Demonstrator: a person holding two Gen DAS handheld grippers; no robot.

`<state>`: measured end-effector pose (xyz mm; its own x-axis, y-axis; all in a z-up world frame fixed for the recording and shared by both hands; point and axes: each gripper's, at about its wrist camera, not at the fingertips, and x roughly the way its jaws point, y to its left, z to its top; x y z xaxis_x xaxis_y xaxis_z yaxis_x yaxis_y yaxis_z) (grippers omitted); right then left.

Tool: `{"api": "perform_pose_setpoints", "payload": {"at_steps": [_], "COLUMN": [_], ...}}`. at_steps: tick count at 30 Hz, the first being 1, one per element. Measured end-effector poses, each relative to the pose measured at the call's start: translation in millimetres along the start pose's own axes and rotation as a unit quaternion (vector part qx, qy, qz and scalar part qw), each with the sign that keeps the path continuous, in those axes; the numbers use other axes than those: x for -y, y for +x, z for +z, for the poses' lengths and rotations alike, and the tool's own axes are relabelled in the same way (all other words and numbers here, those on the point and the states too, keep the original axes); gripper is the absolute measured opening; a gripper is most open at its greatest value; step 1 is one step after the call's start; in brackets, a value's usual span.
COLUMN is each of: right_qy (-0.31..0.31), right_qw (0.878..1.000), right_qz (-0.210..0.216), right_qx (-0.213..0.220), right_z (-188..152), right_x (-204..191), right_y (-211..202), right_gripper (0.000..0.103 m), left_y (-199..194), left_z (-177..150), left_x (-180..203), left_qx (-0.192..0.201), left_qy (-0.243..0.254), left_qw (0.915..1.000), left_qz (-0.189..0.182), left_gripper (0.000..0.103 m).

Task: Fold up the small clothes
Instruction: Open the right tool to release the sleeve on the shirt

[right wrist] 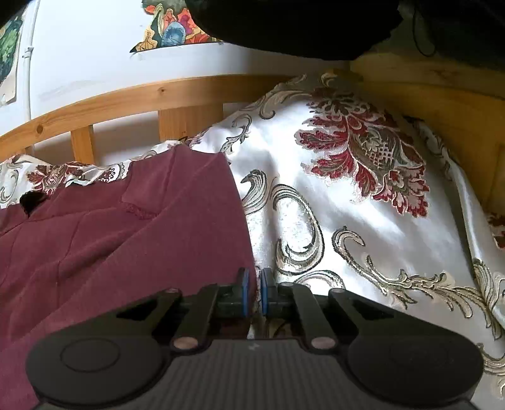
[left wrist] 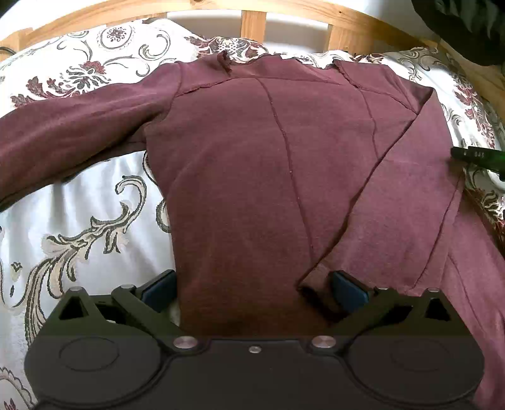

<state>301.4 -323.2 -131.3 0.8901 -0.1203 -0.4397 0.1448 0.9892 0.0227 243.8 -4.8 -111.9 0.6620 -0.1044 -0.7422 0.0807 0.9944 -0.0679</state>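
One maroon knit top [left wrist: 252,164] lies flat on satin floral bedspread [left wrist: 82,202], seams raised, one sleeve stretched sideways, other folded diagonally across body. Left gripper [left wrist: 254,288] jaws spread wide over hem, cuff touching one blue pad, nothing clamped. Right gripper [right wrist: 255,295] jaws nearly closed at top's edge; grip on fabric unclear. Wooden slatted frame [left wrist: 252,25] behind.
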Motion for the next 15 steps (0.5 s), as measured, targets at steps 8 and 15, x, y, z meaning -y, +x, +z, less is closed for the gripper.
{"api": "perform_pose_setpoints", "payload": {"at_steps": [8,15], "right_qy": [-0.009,-0.038], "right_qw": [1.000,0.998], "right_qz": [-0.005,0.032], "right_qx": [-0.002,0.028], "right_z": [1,5], "right_x": [-15,-38], "right_y": [-24,-71], "right_gripper": [0.043,0.081], "left_y": [2,-28], "left_z": [19,19], "left_x": [-23,-65], "left_qx": [-0.041,-0.022], "left_qy": [-0.049,-0.146], "left_qw": [0.9970,0.9890], "left_qz": [-0.044,-0.012], "left_gripper": [0.102,0.102]}}
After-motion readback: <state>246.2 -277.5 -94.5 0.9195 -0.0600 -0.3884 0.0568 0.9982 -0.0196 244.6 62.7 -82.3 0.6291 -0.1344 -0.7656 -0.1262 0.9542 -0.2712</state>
